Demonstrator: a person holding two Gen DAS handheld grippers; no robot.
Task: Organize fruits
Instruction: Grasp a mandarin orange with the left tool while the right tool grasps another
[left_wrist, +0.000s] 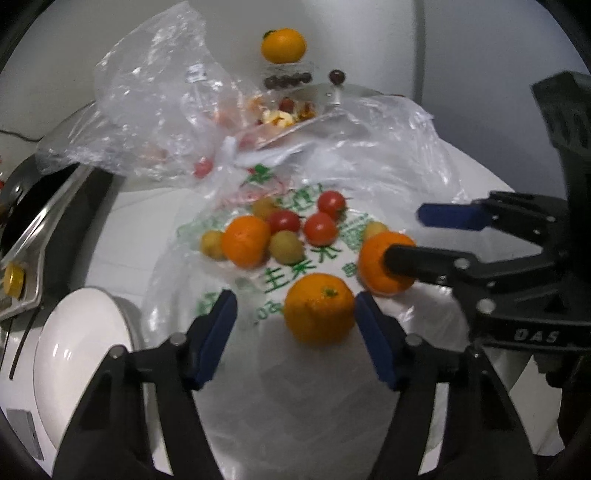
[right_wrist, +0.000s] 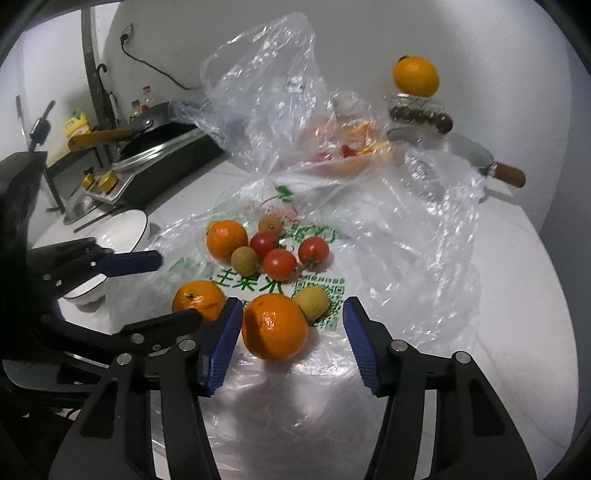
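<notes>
Fruit lies on a flattened printed plastic bag (left_wrist: 295, 387). An orange (left_wrist: 319, 308) sits between the blue pads of my left gripper (left_wrist: 295, 297); the right pad is close to it and a gap shows on the left, so the jaws are open. A second orange (right_wrist: 275, 326) lies between the pads of my right gripper (right_wrist: 292, 302), with the left pad at its edge and the right pad clear, also open. Each gripper appears in the other view: right gripper (left_wrist: 404, 234), left gripper (right_wrist: 178, 287). Behind lie a third orange (left_wrist: 245, 240), three tomatoes (left_wrist: 320, 229) and small yellow-green fruits (left_wrist: 286, 245).
A white bowl (right_wrist: 125, 229) stands to the left of the bag, with a stove and dark pan (right_wrist: 159, 122) beyond it. A crumpled clear bag (right_wrist: 266, 92) rises behind the fruit. At the back, another orange (right_wrist: 415, 75) sits on a jar beside a pan with a wooden handle (right_wrist: 509, 173).
</notes>
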